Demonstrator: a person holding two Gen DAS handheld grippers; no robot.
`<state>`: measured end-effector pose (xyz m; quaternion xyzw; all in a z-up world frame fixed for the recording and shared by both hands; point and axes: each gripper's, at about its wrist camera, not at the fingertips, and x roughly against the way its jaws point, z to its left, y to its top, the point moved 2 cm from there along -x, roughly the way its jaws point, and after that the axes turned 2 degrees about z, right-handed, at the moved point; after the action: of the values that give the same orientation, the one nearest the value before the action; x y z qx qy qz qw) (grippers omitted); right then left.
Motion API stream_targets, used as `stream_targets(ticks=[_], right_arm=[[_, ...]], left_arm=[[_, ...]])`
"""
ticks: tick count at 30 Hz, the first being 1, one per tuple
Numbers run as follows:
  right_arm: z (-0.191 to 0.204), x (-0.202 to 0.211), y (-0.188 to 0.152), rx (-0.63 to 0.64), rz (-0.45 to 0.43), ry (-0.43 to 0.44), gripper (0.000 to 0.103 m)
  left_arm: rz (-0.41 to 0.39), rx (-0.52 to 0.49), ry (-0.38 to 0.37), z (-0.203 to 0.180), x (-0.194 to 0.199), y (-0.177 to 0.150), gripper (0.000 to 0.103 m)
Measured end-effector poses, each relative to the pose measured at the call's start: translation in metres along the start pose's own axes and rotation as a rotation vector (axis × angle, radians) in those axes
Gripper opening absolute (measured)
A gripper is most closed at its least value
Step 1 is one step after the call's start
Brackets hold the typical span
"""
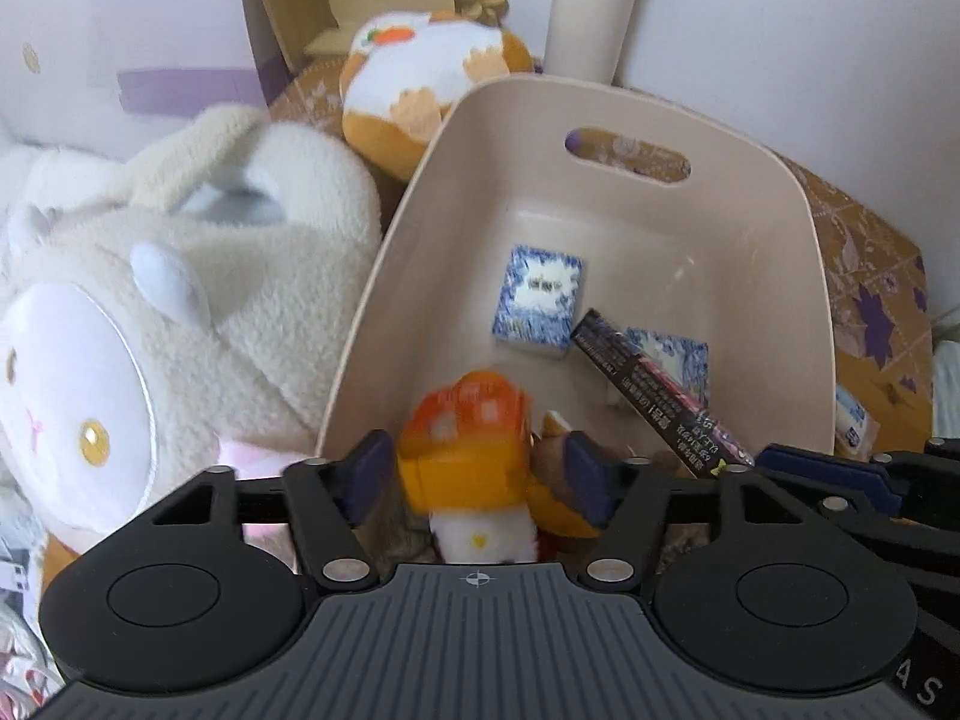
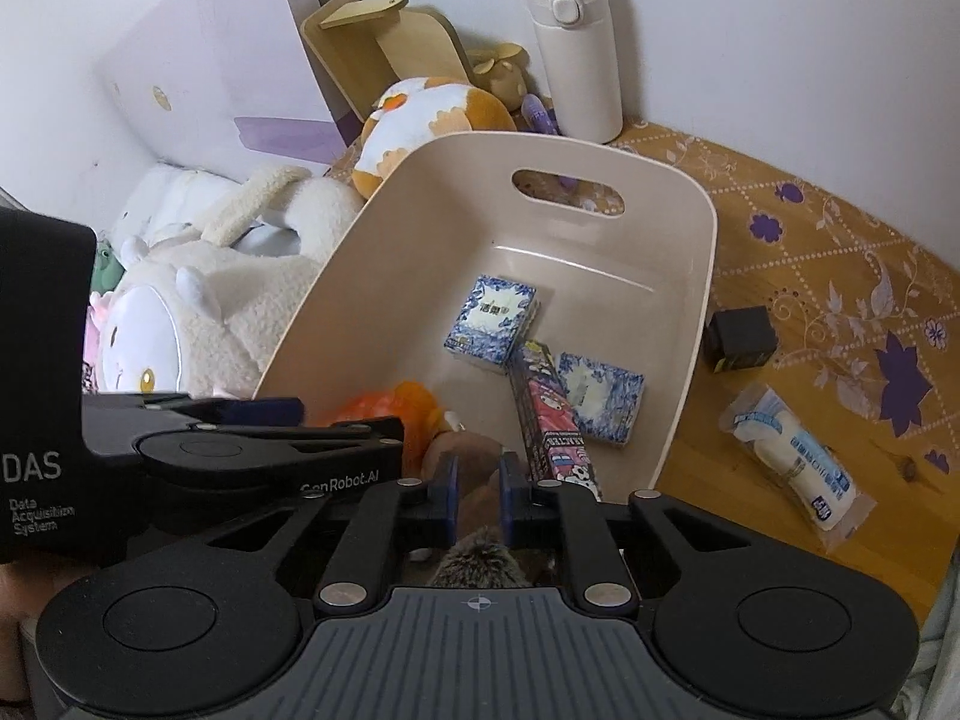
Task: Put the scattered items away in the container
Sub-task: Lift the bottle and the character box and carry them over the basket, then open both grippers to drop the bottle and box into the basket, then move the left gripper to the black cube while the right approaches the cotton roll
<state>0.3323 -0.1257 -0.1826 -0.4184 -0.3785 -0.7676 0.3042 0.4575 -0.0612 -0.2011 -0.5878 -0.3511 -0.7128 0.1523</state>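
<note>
Tidying is well underway: two tissue packs [image 2: 491,324] and a snack box [image 2: 549,414] lie inside the beige bin [image 2: 699,300]. Left gripper [image 1: 474,474] stands released around an orange plush [image 1: 468,450] over the bin's near end; right gripper [image 2: 478,498] pinches a brown furry toy [image 2: 474,558] there. A black cube [image 2: 739,337] and wrapped packet [image 2: 798,462] lie outside the bin.

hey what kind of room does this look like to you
Probably a bedroom or a child's room at home: plush toys piled by the wall, a patterned orange table cover, and a white flask.
</note>
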Motion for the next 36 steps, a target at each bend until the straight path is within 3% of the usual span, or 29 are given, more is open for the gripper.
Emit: stream_targets(ticks=[7,10,18,28,36], right_arm=[[-0.007,0.01,-0.003,-0.006,-0.011,-0.008,0.019],[-0.011,0.017,-0.007,-0.01,-0.024,-0.012,0.033],[-0.036,0.043,-0.021,-0.044,-0.068,-0.036,0.046],[-0.094,0.062,-0.04,-0.122,-0.098,-0.077,0.054],[-0.127,0.052,-0.043,-0.057,-0.068,-0.128,0.063]], left_arm=[[-0.016,-0.017,-0.018,-0.007,0.007,0.002,0.074],[-0.021,-0.035,-0.025,-0.013,0.009,0.001,0.074],[-0.059,-0.118,-0.056,-0.039,0.024,0.001,0.074],[-0.159,-0.455,-0.089,-0.105,0.043,0.015,0.077],[-0.186,-0.756,-0.115,-0.159,0.034,0.027,0.077]])
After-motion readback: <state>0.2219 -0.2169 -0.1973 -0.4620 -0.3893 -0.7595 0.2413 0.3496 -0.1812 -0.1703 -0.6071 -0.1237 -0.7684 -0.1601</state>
